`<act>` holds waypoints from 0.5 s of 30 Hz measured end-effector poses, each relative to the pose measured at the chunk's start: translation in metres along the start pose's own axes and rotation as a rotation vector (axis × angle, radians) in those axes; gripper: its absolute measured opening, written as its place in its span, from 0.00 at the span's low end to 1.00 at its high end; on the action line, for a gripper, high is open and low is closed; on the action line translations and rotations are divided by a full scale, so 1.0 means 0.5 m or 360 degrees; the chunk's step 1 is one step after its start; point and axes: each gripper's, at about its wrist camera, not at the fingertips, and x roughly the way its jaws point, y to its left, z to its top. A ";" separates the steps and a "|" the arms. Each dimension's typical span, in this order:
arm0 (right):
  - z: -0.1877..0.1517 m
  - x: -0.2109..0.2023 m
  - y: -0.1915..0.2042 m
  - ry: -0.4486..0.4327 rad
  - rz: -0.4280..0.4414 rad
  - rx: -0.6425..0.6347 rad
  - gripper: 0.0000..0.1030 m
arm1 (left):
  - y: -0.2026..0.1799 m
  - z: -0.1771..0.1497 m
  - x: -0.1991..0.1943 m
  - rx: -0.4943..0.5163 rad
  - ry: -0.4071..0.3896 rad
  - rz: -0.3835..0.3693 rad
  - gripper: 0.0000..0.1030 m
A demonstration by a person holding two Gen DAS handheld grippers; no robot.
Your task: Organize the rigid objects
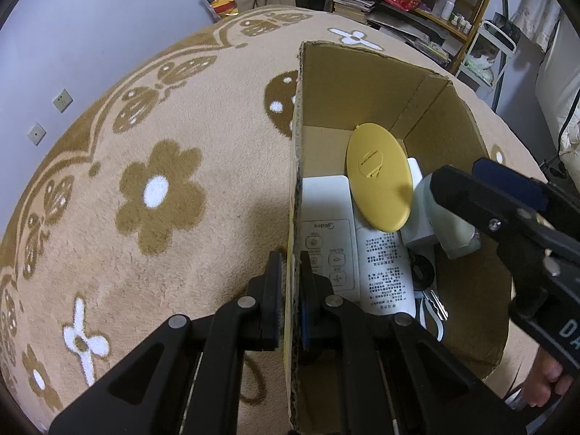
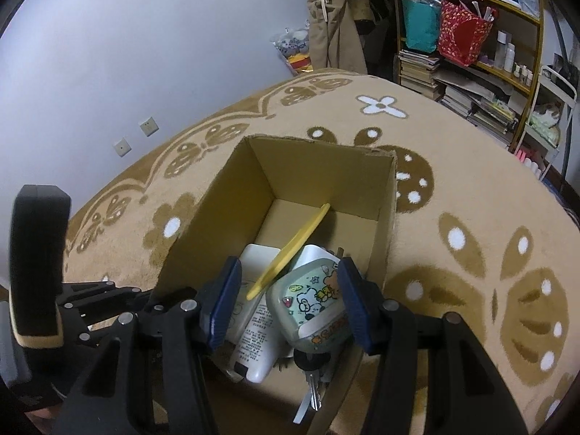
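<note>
An open cardboard box stands on a beige flowered blanket. My left gripper is shut on the box's left wall, one finger outside and one inside. In the box lie a white remote, a yellow disc leaning on edge, a white block, keys and a pale green cartoon-printed case. My right gripper reaches into the box with its blue pads on either side of the green case. The left pad stands clear of the case; the right pad is close against it.
The blanket spreads wide on all sides of the box. Behind it are a pale wall with sockets, hanging coats and shelves crowded with books, bags and bottles. A hand holds the right gripper.
</note>
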 end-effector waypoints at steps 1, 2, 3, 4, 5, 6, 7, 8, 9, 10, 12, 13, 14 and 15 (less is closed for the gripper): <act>0.002 -0.005 0.002 -0.0003 -0.0015 -0.0001 0.58 | 0.000 0.000 -0.002 0.0002 -0.0004 0.0000 0.09; 0.004 -0.012 0.003 -0.0012 -0.0026 0.0002 0.58 | 0.000 0.000 -0.003 0.0001 -0.0008 -0.0002 0.09; 0.004 -0.019 0.004 -0.0019 -0.0031 0.0006 0.60 | 0.001 -0.001 -0.007 -0.0004 -0.0019 -0.0009 0.09; 0.006 -0.026 0.004 -0.0025 -0.0035 0.0009 0.64 | 0.003 0.000 -0.011 -0.0009 -0.0026 -0.0014 0.09; 0.007 -0.034 0.005 -0.0035 -0.0048 0.0005 0.68 | 0.003 -0.001 -0.019 -0.0019 -0.0039 -0.0021 0.09; 0.008 -0.040 0.007 -0.0044 -0.0074 -0.0003 0.75 | 0.004 -0.001 -0.026 -0.0020 -0.0054 -0.0023 0.09; 0.008 -0.046 0.010 -0.0055 -0.0111 -0.0016 0.80 | 0.004 0.000 -0.034 -0.0017 -0.0074 -0.0024 0.09; 0.009 -0.054 0.015 -0.0068 -0.0153 -0.0038 0.81 | 0.004 0.001 -0.044 -0.0015 -0.0092 -0.0025 0.09; 0.007 -0.059 0.019 -0.0069 -0.0172 -0.0055 0.82 | 0.004 0.001 -0.053 -0.0015 -0.0109 -0.0029 0.09; 0.006 -0.064 0.022 -0.0059 -0.0193 -0.0072 0.83 | 0.006 0.002 -0.059 -0.0017 -0.0122 -0.0032 0.09; 0.005 -0.071 0.025 -0.0035 -0.0222 -0.0080 0.87 | 0.009 0.000 -0.078 -0.0020 -0.0154 -0.0041 0.09; 0.004 -0.075 0.024 -0.0030 -0.0231 -0.0078 0.91 | 0.010 -0.002 -0.089 -0.0016 -0.0175 -0.0040 0.09; 0.002 -0.082 0.022 -0.0026 -0.0245 -0.0067 0.93 | 0.011 -0.002 -0.095 -0.0013 -0.0188 -0.0033 0.09; 0.000 -0.089 0.020 -0.0027 -0.0253 -0.0058 0.96 | 0.012 -0.004 -0.104 -0.0008 -0.0207 -0.0019 0.11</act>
